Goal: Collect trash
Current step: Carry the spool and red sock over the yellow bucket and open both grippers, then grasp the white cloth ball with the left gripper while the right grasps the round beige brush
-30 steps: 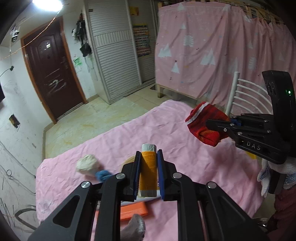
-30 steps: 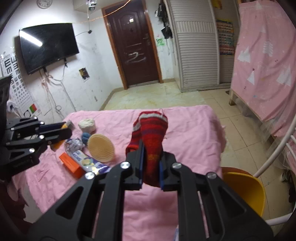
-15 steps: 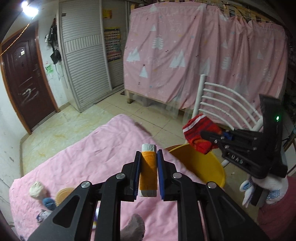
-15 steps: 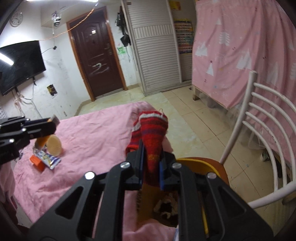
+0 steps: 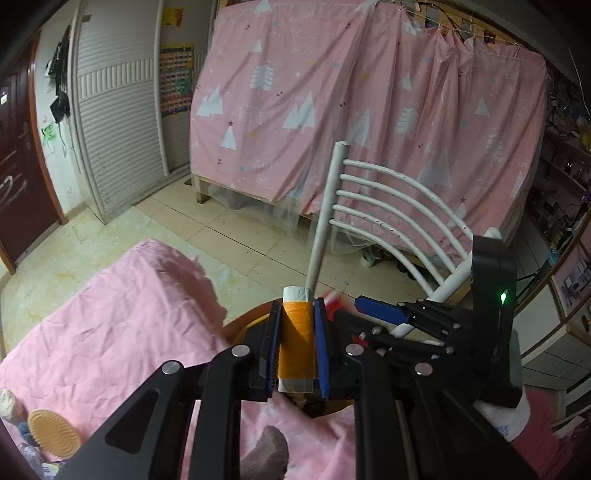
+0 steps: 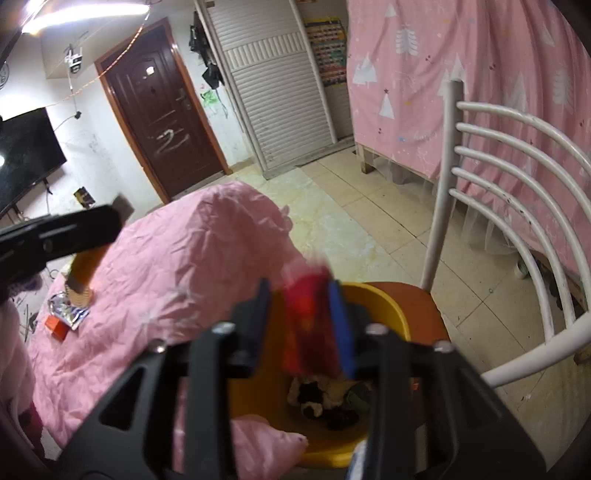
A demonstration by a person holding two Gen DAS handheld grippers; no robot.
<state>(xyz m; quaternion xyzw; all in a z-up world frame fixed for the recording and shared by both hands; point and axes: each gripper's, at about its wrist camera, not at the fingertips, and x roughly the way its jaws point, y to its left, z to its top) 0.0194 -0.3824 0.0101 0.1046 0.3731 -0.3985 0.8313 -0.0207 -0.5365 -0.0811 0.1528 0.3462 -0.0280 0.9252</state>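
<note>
Your left gripper (image 5: 298, 345) clamps the orange roll (image 5: 296, 341), frame centre. Your right gripper (image 6: 301, 326) stands wide apart; the red sock (image 6: 308, 325) between the jaws is motion-blurred, grip unclear. Yellow bin (image 6: 384, 306) below, lower centre, rim partly hidden; contents dark, hard to identify. Pink cloth (image 6: 177, 266) covers its left edge

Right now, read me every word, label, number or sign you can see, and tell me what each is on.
Nothing reads with certainty.
"2" or "Z", perhaps: white scrawl on the brown door.
Wall chart beside the shutter: print too small to read.
Yellow notice above it: blurred.
Snack wrapper on the pink cloth: blurred.
</note>
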